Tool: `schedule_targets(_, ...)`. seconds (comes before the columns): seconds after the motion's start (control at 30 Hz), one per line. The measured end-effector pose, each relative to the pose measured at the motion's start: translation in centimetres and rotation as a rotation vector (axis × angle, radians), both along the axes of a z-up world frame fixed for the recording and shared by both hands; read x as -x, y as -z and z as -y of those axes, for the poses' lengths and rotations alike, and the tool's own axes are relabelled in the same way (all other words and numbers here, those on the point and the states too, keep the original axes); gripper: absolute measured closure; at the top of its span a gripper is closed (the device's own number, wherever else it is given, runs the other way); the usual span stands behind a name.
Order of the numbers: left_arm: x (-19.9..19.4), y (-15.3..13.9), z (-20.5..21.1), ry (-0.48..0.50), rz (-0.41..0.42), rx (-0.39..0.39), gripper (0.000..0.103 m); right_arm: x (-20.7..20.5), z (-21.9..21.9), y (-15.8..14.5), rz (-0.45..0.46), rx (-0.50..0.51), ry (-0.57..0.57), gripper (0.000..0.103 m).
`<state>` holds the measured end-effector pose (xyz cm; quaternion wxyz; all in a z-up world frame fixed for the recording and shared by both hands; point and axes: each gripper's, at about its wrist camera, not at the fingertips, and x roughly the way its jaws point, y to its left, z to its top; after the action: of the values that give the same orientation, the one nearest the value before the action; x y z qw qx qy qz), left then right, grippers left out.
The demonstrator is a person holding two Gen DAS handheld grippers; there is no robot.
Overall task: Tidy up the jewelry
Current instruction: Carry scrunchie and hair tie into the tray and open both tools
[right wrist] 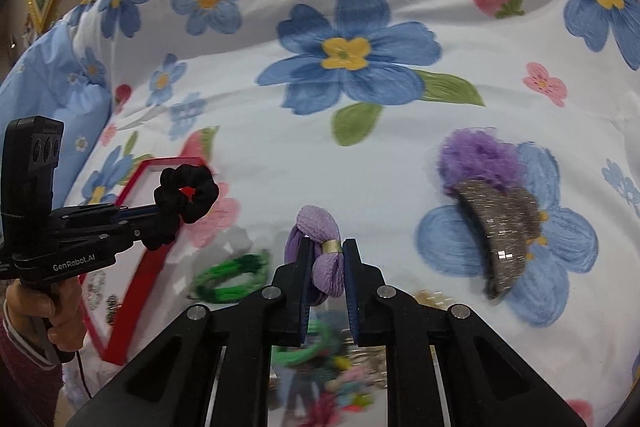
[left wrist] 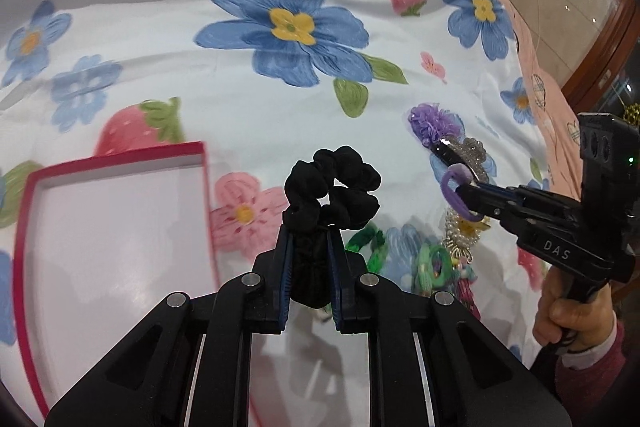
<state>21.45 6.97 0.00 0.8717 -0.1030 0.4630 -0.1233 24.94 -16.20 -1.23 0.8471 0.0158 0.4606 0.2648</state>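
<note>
My left gripper [left wrist: 307, 239] is shut on a black scrunchie [left wrist: 332, 187] and holds it above the bed, just right of the red-rimmed box [left wrist: 200, 163]; it also shows in the right wrist view [right wrist: 160, 215], with the scrunchie [right wrist: 188, 193] over the box's corner [right wrist: 132, 187]. My right gripper [right wrist: 326, 255] is shut on a purple hair tie [right wrist: 320, 251], lifted over the pile; in the left wrist view it [left wrist: 466, 189] holds the tie [left wrist: 456, 195].
A flowered sheet [left wrist: 240, 99] covers the bed. A purple fluffy clip [right wrist: 476, 155], a glittery silver claw clip [right wrist: 500, 227], green hair ties [right wrist: 232, 275], and a pile of beaded and coloured pieces [left wrist: 460, 251] lie right of the box. A pink cloth [left wrist: 536, 75] lies at the far right.
</note>
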Motion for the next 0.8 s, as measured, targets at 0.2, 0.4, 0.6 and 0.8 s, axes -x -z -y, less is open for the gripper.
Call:
schedule_targets(0.2,2.5,-0.5,-2.5,-0.048,0.009,0.013,0.089,1.6,-3.1,-0.7,0.001,-0.034,-0.054,0.089)
schedule_targets(0.4,4.7,-0.4,-4.9,-0.1,0.009,0.026,0.089,2.7,-5.9,-0.9,-0.006,-0.057,-0.099,0.088)
schedule_targets(0.6,6.2,-0.2,-6.9,-0.143,0.009,0.042,0.089,3.6,-8.5,-0.9,-0.016,-0.074,-0.138,0.088)
schedule_targets(0.8,7.0,-0.1,-9.0,-0.184,0.011,0.048,0.089,4.2,-11.1,-0.9,-0.022,-0.081,-0.178,0.088)
